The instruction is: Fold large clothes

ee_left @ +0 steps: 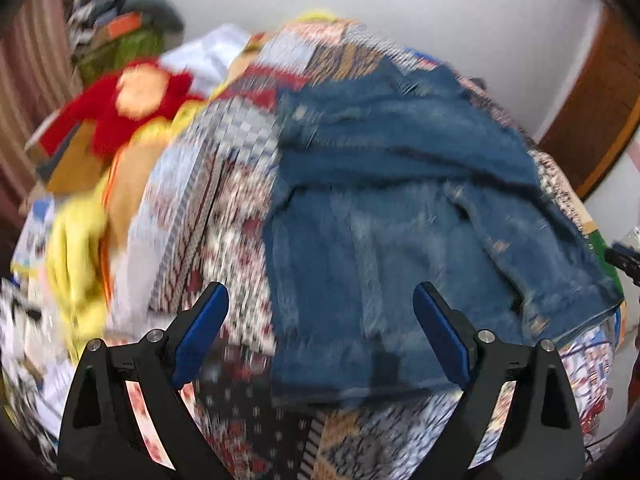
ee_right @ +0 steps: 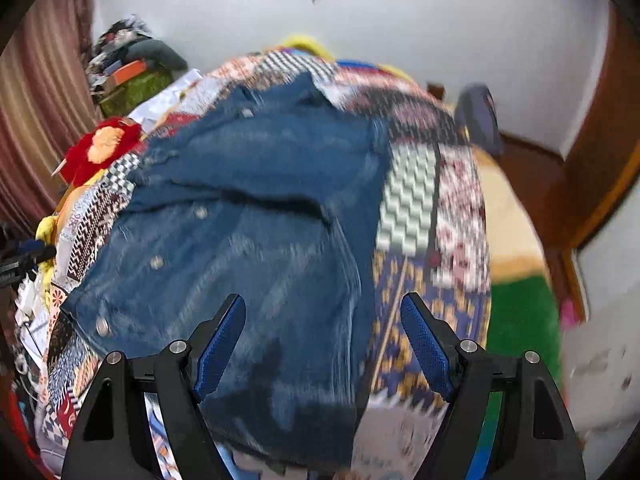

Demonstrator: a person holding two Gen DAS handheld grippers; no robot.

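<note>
From where I sat, the red plush toy (ee_left: pixel 132 108) lay far left among the yellow cloth (ee_left: pixel 76 248), well apart from the work. The left gripper (ee_left: pixel 320 332) hung with its blue-padded fingers (ee_left: pixel 200 332) spread wide and empty, above the near left edge of the faded blue denim jacket (ee_left: pixel 400 208), which lay partly folded on the patchwork-covered bed (ee_left: pixel 224 200). Further right, the right gripper (ee_right: pixel 322 344) also had its fingers (ee_right: pixel 424 348) spread, pinching nothing, over the jacket's near hem. Both views were blurred, so I judged the risk to be a mistimed pinch: closing while moving could catch the bedcover along with the denim, or only one layer, and drag the fold askew.
</note>
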